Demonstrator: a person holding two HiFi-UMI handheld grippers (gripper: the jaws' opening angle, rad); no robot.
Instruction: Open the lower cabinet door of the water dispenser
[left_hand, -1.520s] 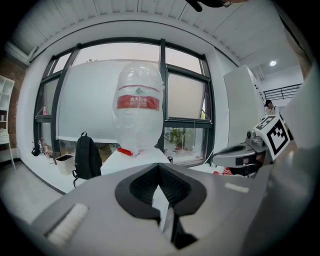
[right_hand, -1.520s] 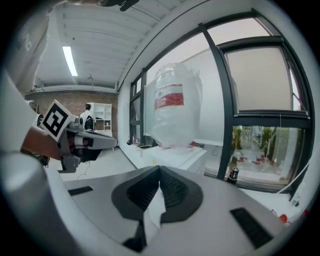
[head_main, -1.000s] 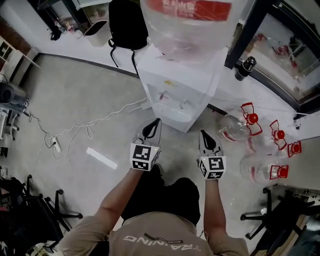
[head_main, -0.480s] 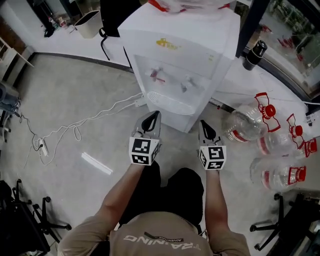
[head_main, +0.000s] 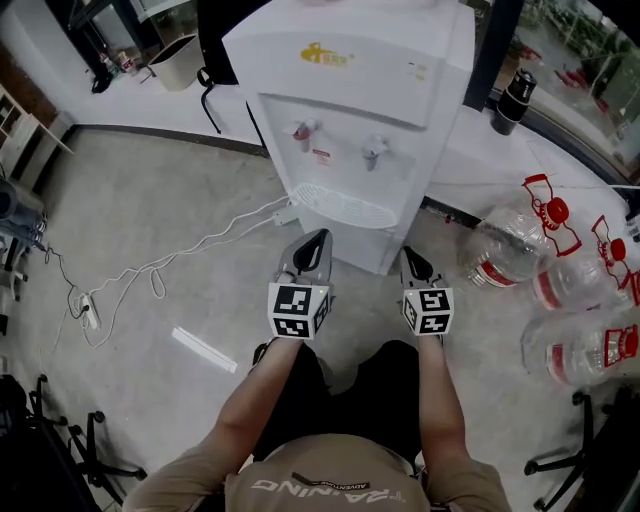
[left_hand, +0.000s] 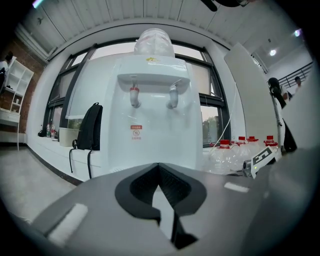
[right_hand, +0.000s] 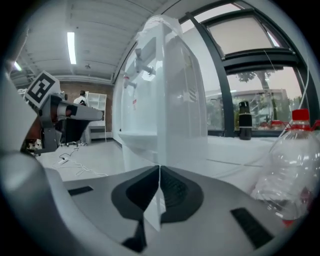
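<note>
Crouched before the water dispenser (head_main: 350, 90), I hold both grippers level and side by side, short of its base and touching nothing. The white cabinet stands at twelve o'clock, with a red tap and a grey tap above the perforated drip tray (head_main: 345, 207).

The lower cabinet door (left_hand: 150, 150) lies beneath that tray, on the front face straight ahead of the left gripper (head_main: 320, 236). In the left gripper view it reads as one plain white panel below a small red sticker, and I cannot make out its edges or a handle. From the head view only a narrow strip of that lower front shows.

The left gripper's fingers are pressed together at the tips with nothing between them. The right gripper (head_main: 406, 252), at one o'clock and aimed at the dispenser's right front corner, has its fingers pressed together as well and is empty.

Clear water bottles (head_main: 510, 250) with red caps lie on the floor at three o'clock. A white cable (head_main: 190, 250) trails across the grey floor at nine to ten o'clock. A black backpack (left_hand: 90, 127) leans beside the dispenser at eleven o'clock, and a black flask (head_main: 515, 100) stands on the sill at one o'clock.
</note>
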